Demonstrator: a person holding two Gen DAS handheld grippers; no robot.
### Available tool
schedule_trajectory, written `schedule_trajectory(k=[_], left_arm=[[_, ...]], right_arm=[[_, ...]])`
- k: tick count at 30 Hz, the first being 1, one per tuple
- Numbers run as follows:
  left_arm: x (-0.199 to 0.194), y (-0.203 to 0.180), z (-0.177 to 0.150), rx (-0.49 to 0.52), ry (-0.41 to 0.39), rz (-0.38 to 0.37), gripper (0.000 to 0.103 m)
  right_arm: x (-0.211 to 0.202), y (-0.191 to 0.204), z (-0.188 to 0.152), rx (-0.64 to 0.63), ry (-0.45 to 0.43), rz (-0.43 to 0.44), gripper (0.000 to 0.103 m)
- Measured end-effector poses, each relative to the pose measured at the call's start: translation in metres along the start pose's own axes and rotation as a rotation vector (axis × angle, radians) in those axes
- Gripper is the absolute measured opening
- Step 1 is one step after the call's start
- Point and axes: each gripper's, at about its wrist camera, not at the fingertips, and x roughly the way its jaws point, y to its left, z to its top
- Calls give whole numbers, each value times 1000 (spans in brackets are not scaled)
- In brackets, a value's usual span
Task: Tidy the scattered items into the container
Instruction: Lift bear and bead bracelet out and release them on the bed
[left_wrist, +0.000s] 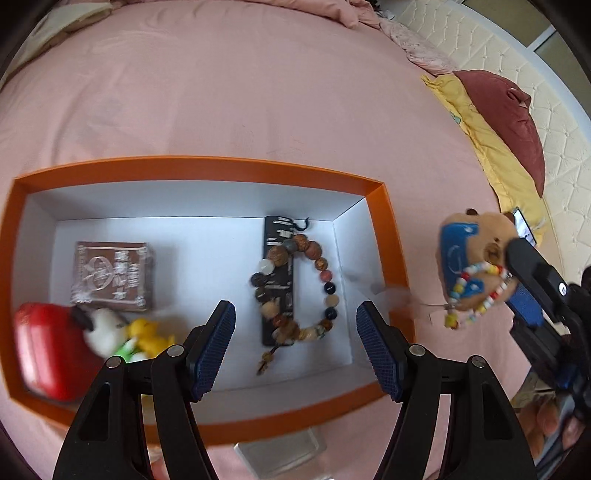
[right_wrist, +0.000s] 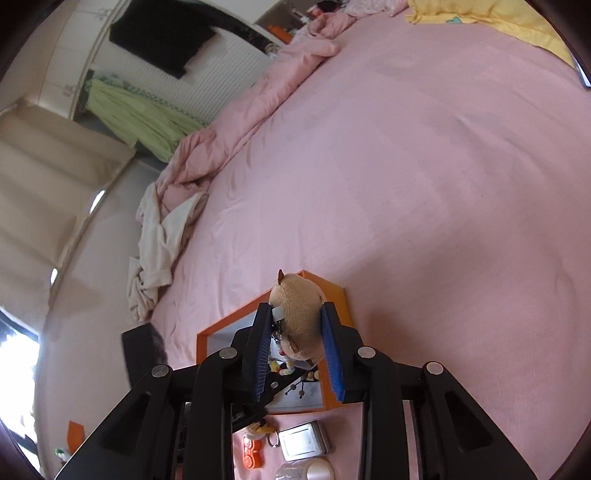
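An orange box (left_wrist: 391, 236) with a white inside lies on the pink bed. In it are a bead bracelet (left_wrist: 321, 280) on a black card, a brown patterned box (left_wrist: 112, 275), a red case (left_wrist: 44, 347) and a white and yellow plush (left_wrist: 122, 328). My left gripper (left_wrist: 295, 332) is open and empty above the box. My right gripper (right_wrist: 297, 341) is shut on a tan plush bear keychain (right_wrist: 299, 314) with a bead strap; the bear also shows in the left wrist view (left_wrist: 476, 258), held in the air right of the box (right_wrist: 334, 291).
On the bed near the box's front edge lie a metal tin (right_wrist: 304, 439), an orange keychain item (right_wrist: 253, 456) and a clear round-lidded jar (right_wrist: 314, 472). A rumpled pink duvet (right_wrist: 236, 122) lies far off. Yellow and maroon pillows (left_wrist: 506, 122) sit at the right.
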Motion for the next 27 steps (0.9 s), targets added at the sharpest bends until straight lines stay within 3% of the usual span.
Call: schedule_trajectory(k=[1,2,4,9,12,17,20,23,27], left_arm=[[6,0,1,-6,18,-12,38],[11,1,2,-9,30,-4,21],[11,6,1,-18,11,1,10],[-12,13,-7,-30,-54,-36,10],[-39,16,-14,-52,-110,-107,10],[-93,21,-38,-23,-205,-155,10],[-111,29,-61,-18,-210,-131,10],[-125,33,-87,-2,-198,-58,10],[-139,32,-105,2,-176,-63,10]], right_arm=[[2,-1,-2,6,-4,4,26],[2,-1,-3,12,-8,8,26],[4,-2,-5,20,-7,12,26],[3,0,-7,24,-12,21,26],[1,2,-9,6,-19,31,26],[-5,6,-23,-27,2,56,26],[-13,10,-37,-56,9,66,26],[-21,31,-48,-188,-25,-38,26],[-18,48,-71,-281,30,-117,26]])
